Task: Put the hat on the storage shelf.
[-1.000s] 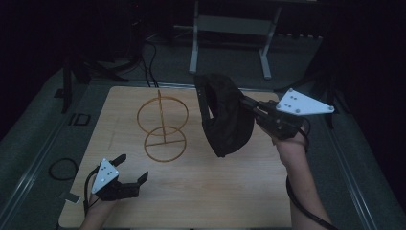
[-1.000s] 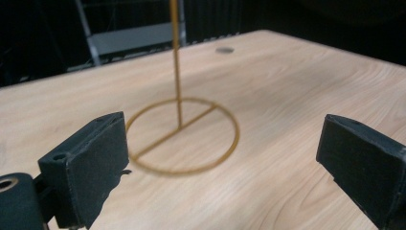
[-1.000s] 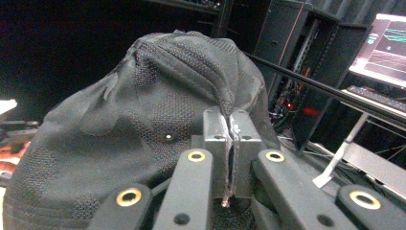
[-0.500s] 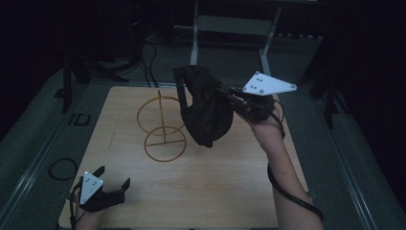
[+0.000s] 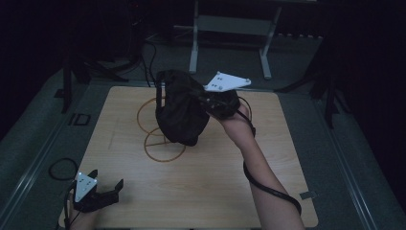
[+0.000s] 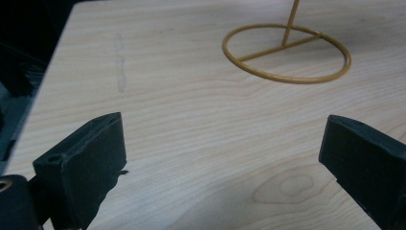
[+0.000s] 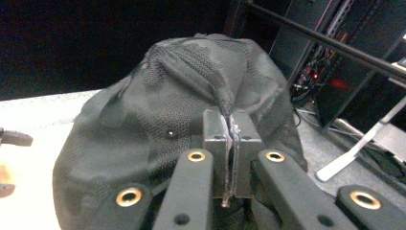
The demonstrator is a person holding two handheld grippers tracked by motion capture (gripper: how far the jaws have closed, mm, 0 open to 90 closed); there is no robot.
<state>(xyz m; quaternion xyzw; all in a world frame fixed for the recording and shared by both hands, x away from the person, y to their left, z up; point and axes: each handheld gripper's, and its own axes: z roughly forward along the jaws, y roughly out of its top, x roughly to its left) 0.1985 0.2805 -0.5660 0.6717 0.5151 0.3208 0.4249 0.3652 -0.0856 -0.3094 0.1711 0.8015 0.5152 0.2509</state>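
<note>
Cap [image 5: 181, 112], black mesh, pinched at a fold of fabric in the right gripper [image 5: 210, 101], has travelled left within the last second and now hangs over the gold wire stand [image 5: 160, 139] at table centre. Left gripper [image 5: 103, 194], jaws wide and empty, has retreated to the near-left corner. Likely intent: seating the cap on the stand.

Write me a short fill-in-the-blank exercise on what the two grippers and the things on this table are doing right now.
1. The right gripper has its fingers shut on a black mesh ____.
2. The left gripper rests near the table's front-left corner with its fingers ____.
3. The yellow wire stand has a base shaped like a ____.
4. The cap is held ____ the table, not lying on it.

Missing words: cap; open; ring; above
</note>
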